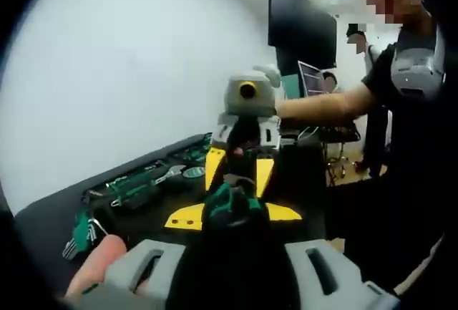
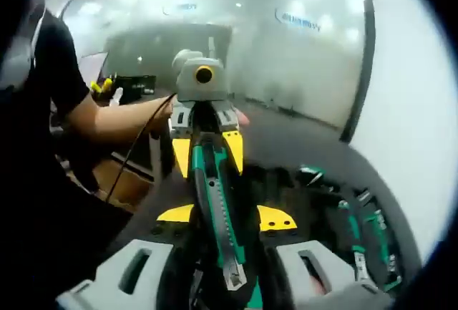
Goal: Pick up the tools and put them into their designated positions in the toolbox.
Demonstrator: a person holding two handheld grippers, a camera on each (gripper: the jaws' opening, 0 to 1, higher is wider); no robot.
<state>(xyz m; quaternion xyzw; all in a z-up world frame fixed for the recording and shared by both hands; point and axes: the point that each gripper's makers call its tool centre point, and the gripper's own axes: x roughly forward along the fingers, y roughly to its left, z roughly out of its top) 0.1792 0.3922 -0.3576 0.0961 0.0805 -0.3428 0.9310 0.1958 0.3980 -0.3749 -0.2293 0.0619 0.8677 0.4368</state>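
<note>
In the left gripper view, I am looking along my left tool [image 1: 232, 213], which is clenching one end of a green and black utility knife [image 1: 230, 206] between its yellow-tipped jaws. The right tool [image 1: 243, 149] is facing me from just beyond the knife, meeting its far end; a person's gloved hand [image 1: 270, 76] is gripping the grey housing above it, the bare forearm reaching away to the right. Left of the knife, the open black toolbox [image 1: 136, 195] is lying on the dark bench [image 1: 43, 224], with green-handled tools sitting in its recesses and a bunch of green hex keys [image 1: 80, 233] nearest to me. A fingertip [image 1: 100, 260] is showing at the lower left, beside my left tool's grey body.

In the right gripper view, I am seeing the utility knife [image 2: 218, 202] lengthwise, stretching from my right tool [image 2: 232, 274] up to the left tool [image 2: 207, 145] opposite. My right tool is clamping the near end of the knife, and the left tool is gripping the far end, so the knife is hanging between both, above the bench. Right of the knife, the toolbox [image 2: 343, 217] is lying open with green-handled screwdrivers [image 2: 365, 231] resting in their slots. A person's forearm [image 2: 107, 120] is reaching in from the left toward the left tool.
</note>
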